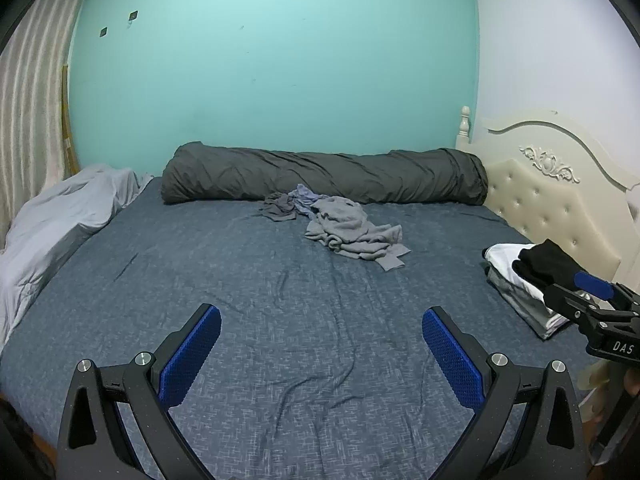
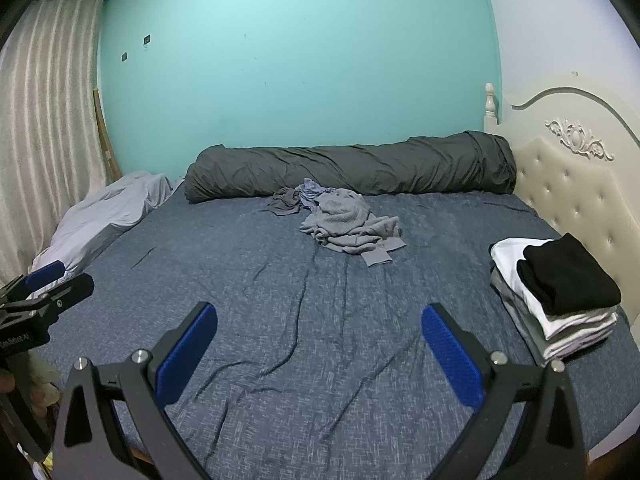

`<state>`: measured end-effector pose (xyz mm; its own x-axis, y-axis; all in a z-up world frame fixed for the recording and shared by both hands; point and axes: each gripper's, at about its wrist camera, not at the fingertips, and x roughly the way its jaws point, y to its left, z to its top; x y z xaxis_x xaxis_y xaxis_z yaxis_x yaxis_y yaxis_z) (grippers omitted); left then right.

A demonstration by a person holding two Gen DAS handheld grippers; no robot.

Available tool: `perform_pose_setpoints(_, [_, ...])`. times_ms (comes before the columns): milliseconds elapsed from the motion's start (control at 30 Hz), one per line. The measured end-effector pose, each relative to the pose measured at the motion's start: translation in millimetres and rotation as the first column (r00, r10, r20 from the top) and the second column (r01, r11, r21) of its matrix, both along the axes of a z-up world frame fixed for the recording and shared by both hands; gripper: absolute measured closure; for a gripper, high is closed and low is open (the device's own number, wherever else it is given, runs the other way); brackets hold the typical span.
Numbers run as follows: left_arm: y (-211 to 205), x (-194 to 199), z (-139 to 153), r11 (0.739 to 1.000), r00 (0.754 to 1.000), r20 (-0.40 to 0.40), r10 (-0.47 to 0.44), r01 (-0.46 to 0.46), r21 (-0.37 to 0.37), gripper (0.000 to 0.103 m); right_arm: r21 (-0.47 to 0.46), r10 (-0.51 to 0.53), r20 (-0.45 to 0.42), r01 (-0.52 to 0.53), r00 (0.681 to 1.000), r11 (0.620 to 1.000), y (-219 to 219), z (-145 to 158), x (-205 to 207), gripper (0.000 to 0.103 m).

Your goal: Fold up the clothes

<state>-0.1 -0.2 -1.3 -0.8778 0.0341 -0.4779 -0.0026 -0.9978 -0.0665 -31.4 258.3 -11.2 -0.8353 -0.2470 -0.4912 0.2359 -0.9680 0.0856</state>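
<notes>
With both my left claw [image 1: 320, 332] and right claw [image 2: 319, 330] spread wide and empty, the crumpled grey knit garment [image 2: 350, 226] lies just before the long dark-grey rolled duvet [image 2: 352, 170]; I'd pinch one edge cleanly, not the bunch.

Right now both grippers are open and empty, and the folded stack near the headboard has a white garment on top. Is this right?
Not quite: the top piece of the folded stack is black, with white ones under it, as the right wrist view shows. Left gripper and right gripper are open and empty.
</notes>
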Motion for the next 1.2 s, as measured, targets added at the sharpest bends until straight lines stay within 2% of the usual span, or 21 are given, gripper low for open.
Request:
perform_pose_setpoints(167, [7,-2,-2,1.000,1.000,0.022,-0.005,0.005,-0.016,0.000,0.001,-0.001,0.001,0.001,1.000,1.000,0,0,3,0.000])
perform_pose_setpoints(433, [8,-2,-3,1.000,1.000,0.012,-0.016,0.016,-0.002,0.000,0.002,-0.002,-0.007,0.002,1.000,1.000,-1,-7,-1,0.000])
perform_pose_setpoints(1200, [8,0,-3,1.000,1.000,0.004,-0.026,0.026,-0.005,0.000,-0.004,-0.012,0.001,0.012,1.000,1.000,4,-2,-2,0.001])
